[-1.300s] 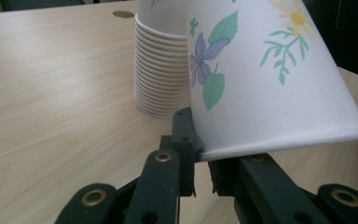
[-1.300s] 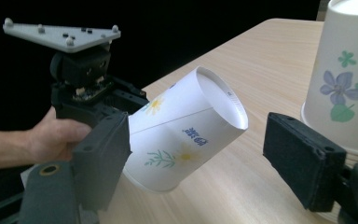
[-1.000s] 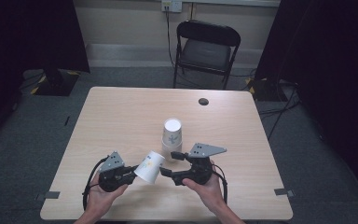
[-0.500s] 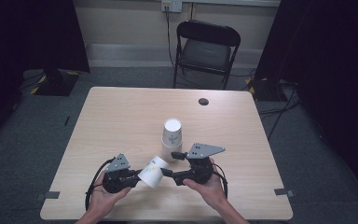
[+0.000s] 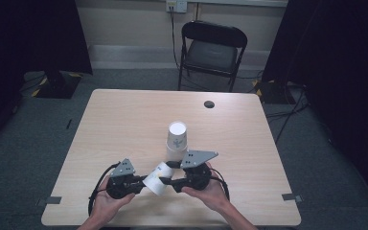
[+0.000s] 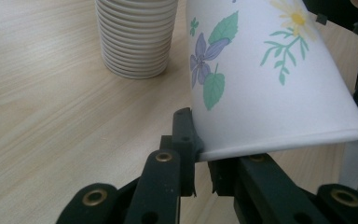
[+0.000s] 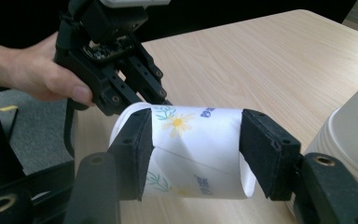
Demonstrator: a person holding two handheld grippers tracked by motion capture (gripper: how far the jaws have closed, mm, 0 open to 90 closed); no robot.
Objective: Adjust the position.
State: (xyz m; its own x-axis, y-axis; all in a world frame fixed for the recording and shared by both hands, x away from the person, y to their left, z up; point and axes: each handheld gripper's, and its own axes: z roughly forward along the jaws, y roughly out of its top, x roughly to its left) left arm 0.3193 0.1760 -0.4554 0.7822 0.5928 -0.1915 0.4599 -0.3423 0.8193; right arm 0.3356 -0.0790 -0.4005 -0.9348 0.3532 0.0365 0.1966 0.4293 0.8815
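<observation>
A: What do the jaws of the right gripper (image 5: 165, 180) hold?

B: They hold a paper cup (image 7: 198, 149) with flowers printed on it. The two black pads press on the cup's side wall, one pad on each side, and the wall is a little flattened between them. These jaws have just been closing, with the cup between them.

A: And the left gripper (image 6: 200, 161)?

B: Its jaws are nearly together, and they pinch the rim of the same paper cup. In the left gripper view the rim sits between the two tips, and the cup rises tilted above them.

A: So where is the cup exactly?

B: It lies on its side between the two grippers, near the front edge of the desk (image 5: 124, 120). In the high view it is the white thing between the two black tools. I cannot tell if it touches the desk.

A: What is around it?

B: Just behind it stands a stack of paper cups (image 5: 176, 140), upside down. Farther back there is a small dark round thing (image 5: 209, 104) on the desk, and behind the desk a black folding chair (image 5: 212, 50).
</observation>
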